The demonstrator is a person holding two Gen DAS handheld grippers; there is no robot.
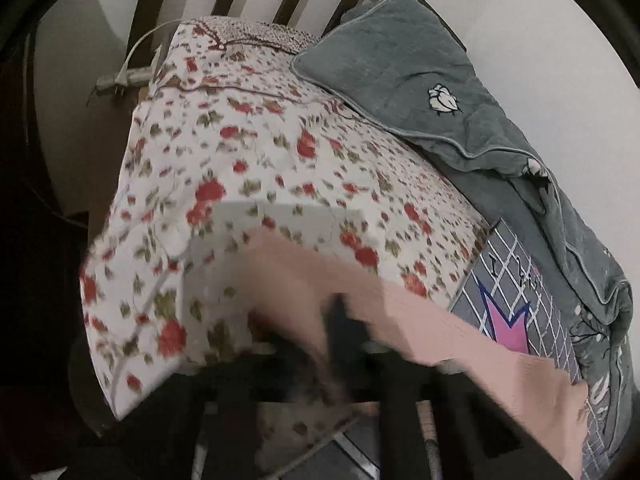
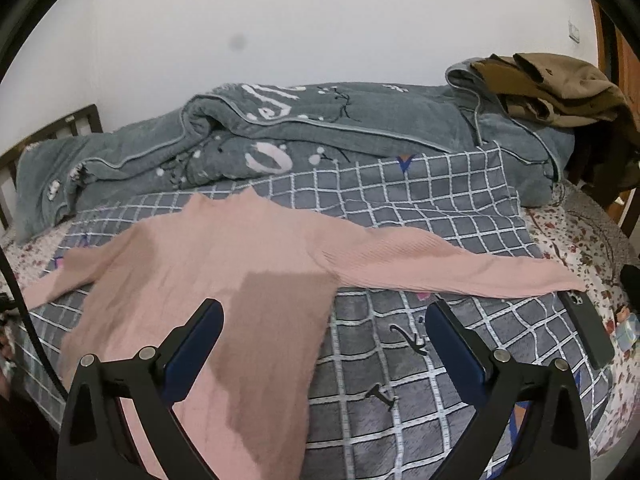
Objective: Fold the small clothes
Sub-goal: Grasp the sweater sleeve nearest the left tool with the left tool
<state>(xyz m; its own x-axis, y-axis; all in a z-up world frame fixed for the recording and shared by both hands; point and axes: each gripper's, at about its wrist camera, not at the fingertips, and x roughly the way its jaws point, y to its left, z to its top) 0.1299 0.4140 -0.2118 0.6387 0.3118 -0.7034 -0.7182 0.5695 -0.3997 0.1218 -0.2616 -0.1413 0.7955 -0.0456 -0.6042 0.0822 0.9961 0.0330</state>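
While the right gripper (image 2: 322, 344) hangs wide open above the bed edge, checked grey blanket (image 2: 420, 216) lies bare beside it. Left gripper (image 1: 340, 320) pinches the pink ribbed knit sweater (image 2: 224, 256), spread flat, sleeves out.

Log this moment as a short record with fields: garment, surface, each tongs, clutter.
garment: pink sweater, spread flat, sleeves out to both sides
surface: grey checked blanket on the bed
left tongs: blurred, appear closed on the sweater's fabric
right tongs: open, above the sweater's lower edge, holding nothing
clutter: rolled grey quilt behind the sweater; brown clothes at far right; dark phone near the right sleeve end
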